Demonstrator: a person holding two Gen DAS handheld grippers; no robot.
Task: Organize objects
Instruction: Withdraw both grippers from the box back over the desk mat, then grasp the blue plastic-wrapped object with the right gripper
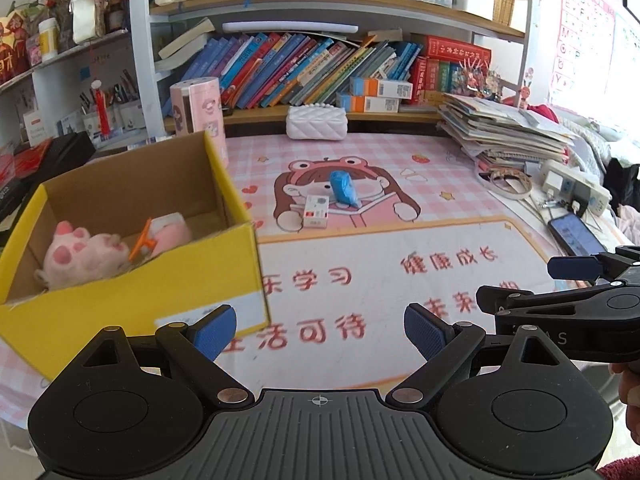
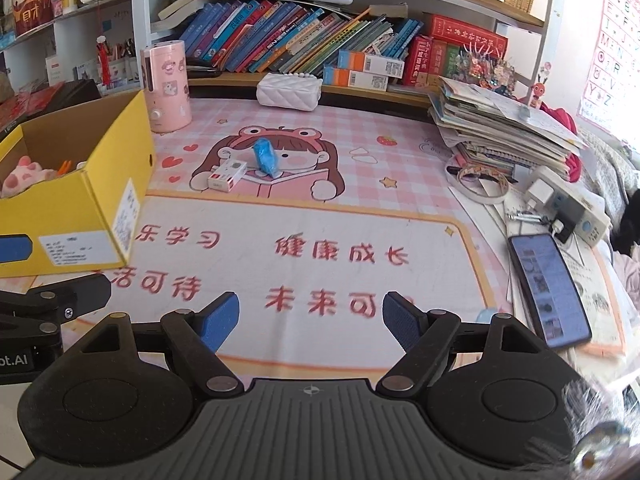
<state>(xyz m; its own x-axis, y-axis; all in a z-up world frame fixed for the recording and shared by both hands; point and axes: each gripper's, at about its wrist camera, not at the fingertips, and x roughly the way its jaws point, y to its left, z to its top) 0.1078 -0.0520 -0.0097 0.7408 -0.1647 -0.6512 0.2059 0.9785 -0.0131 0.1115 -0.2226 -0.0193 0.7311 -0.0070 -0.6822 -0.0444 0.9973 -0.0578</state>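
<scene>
Clutter awaiting sorting: one small white carton [image 1: 316, 211] and one crumpled blue bag [image 1: 343, 187] lay touching mid-mat, right of the yellow box [image 1: 132, 300] holding two plush toys. Both looked light; the carton stiff, best pinched across its short sides, the bag soft. Left gripper [image 1: 319, 330] and right gripper [image 2: 311, 316] hung spread, empty.

The left gripper [image 1: 319, 330] and the right gripper [image 2: 311, 318] hang side by side, both angled downward, jaws spread wide with nothing between their blue pads. A hand [image 1: 630, 396] shows at the right edge.
</scene>
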